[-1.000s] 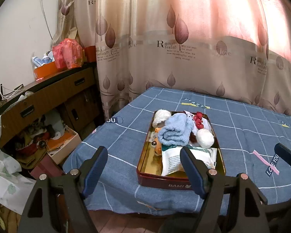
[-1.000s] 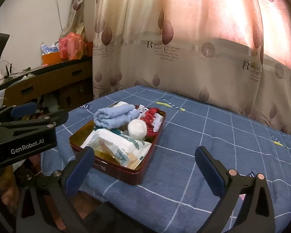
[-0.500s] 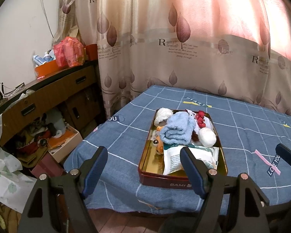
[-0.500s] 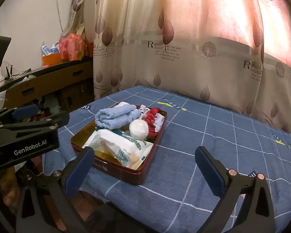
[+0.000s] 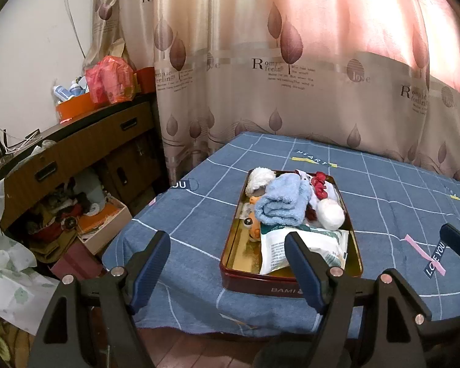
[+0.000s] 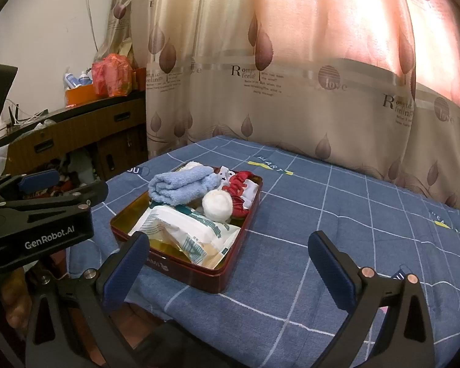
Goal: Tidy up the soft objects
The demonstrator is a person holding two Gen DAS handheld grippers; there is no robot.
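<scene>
Soft objects are heaped in the red tin point(image 5: 251, 285) on the blue checked bed point(image 5: 193, 214). The left hand-held gripper point(image 5: 227, 263), spread and empty, is held short of the tin's 7 o'clock corner. The rolled blue towel point(image 5: 283, 204) at 12 o'clock should be pinched mid-roll. The right hand-held gripper point(image 6: 227, 266) is likewise spread, holding nothing.

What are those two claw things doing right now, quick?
Left gripper: open, holding nothing.
Right gripper: open, holding nothing.
</scene>
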